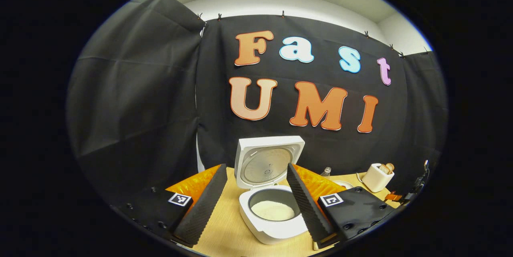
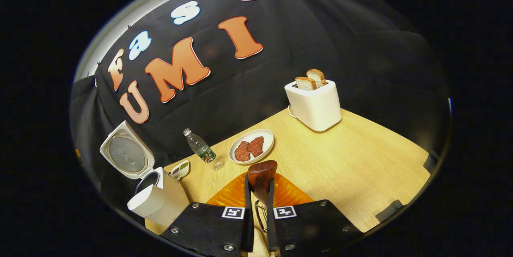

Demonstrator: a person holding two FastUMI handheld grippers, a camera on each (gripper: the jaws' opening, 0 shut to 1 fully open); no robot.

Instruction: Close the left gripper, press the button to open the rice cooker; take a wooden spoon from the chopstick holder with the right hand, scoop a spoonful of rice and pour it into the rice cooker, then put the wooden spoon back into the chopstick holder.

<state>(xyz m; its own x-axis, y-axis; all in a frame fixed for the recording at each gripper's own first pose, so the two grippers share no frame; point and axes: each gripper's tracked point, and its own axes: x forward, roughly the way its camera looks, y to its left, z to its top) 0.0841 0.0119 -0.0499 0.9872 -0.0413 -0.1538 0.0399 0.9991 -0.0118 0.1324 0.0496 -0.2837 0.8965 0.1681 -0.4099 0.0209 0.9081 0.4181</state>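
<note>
The square plastic rice cooker (image 1: 272, 209) was white, its raised lid (image 1: 267, 161) lined in ribbed silvery grey, with pale cream rice (image 1: 273, 210) inside. The boxy toaster (image 2: 315, 104) was white too, holding golden-crusted bread slices (image 2: 311, 79). A round white plate (image 2: 251, 146) carried reddish-brown meat. The wooden spoon (image 2: 262, 177) was dark glossy brown, and the tabletop (image 2: 360, 156) pale wood with fine grain.

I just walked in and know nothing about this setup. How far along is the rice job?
The rice cooker already stands open, lid up, with white rice in its pot. The right gripper is clamped on the wooden spoon; the left gripper hovers open before the cooker. Whether this spoonful was poured I cannot tell. Returning the spoon to its holder looks left.
</note>
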